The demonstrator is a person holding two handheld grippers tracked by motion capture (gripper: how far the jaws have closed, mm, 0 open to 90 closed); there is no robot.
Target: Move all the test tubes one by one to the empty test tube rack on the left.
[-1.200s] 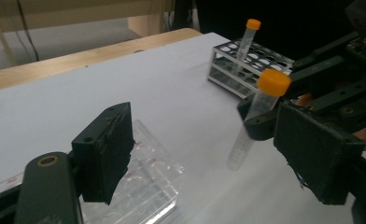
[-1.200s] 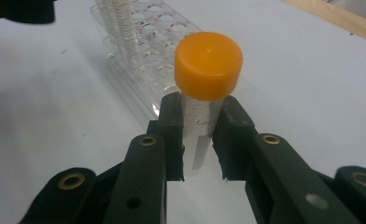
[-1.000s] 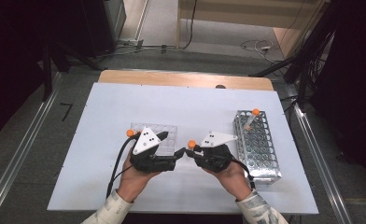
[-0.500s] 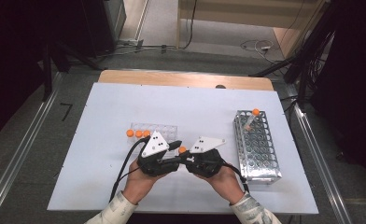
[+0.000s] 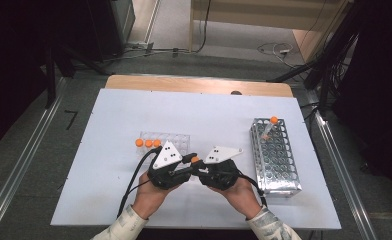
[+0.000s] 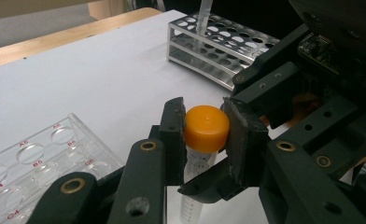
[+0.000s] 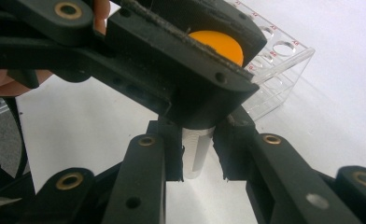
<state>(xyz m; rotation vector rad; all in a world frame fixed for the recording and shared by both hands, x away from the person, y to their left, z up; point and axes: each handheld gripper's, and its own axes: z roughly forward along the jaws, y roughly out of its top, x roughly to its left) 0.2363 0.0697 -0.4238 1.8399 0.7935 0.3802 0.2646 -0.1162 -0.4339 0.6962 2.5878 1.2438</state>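
Observation:
A clear tube with an orange cap [image 5: 195, 159] is held between both grippers over the front middle of the white table. My left gripper [image 5: 192, 159] is shut on the orange cap [image 6: 207, 127], one pad on each side, and its jaws have just been closing onto it. My right gripper [image 7: 199, 156] has its pads against the tube's clear body [image 7: 196, 151] just below the cap. Those jaws have just been opening a little, with the tube still between them. The two grippers point at each other, almost touching.
A clear plastic rack [image 5: 176, 138] lies just behind the hands, with three orange-capped tubes [image 5: 148, 143] at its left end. A metal tube rack [image 5: 279, 165] stands at the right with one capped tube [image 5: 269, 127] at its far end. Bare table lies to the left and behind.
My left gripper moved right from over the clear rack to meet the right gripper and closed on the tube's cap. Both hands drew together near the front middle.

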